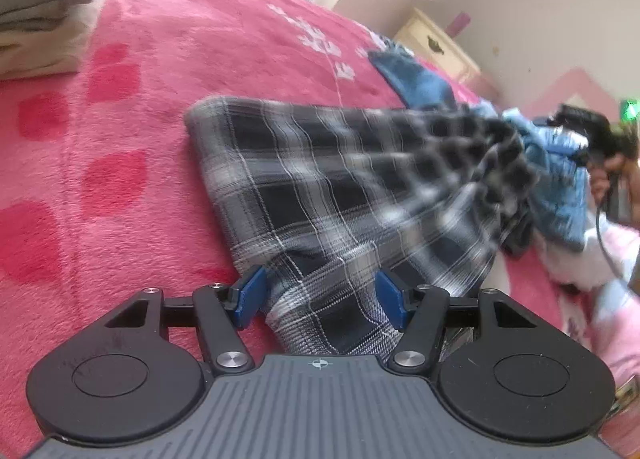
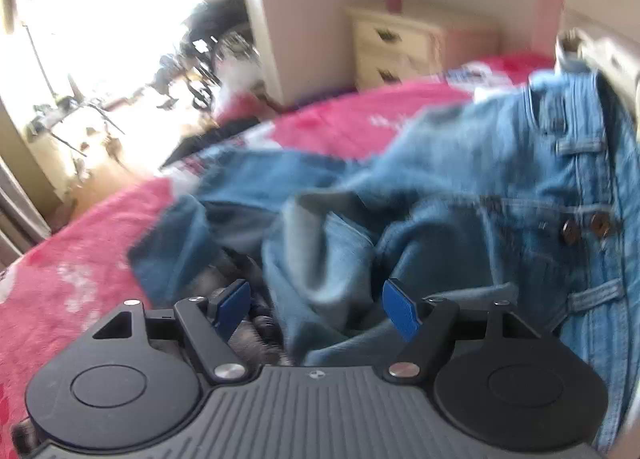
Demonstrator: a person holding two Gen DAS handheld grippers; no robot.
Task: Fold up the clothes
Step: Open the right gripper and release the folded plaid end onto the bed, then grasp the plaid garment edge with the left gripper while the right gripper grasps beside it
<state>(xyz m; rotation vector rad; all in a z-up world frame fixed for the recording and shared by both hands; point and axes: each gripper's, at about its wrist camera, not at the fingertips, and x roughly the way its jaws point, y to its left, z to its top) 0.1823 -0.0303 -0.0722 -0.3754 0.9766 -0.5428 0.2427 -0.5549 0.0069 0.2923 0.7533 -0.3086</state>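
A black, grey and white plaid garment lies spread on the pink bedspread, its right part blurred. My left gripper is open at the garment's near edge, and the cloth runs between the blue pads without being clamped. Crumpled blue jeans fill the right wrist view. My right gripper is open over a denim fold, with a strip of plaid cloth by its left finger. In the left wrist view a hand holds the right gripper at the far right, beside the jeans.
A folded beige and grey stack sits at the bed's far left corner. A cream nightstand stands against the wall beyond the bed. A bright opening with dark clutter lies past the bed's far edge.
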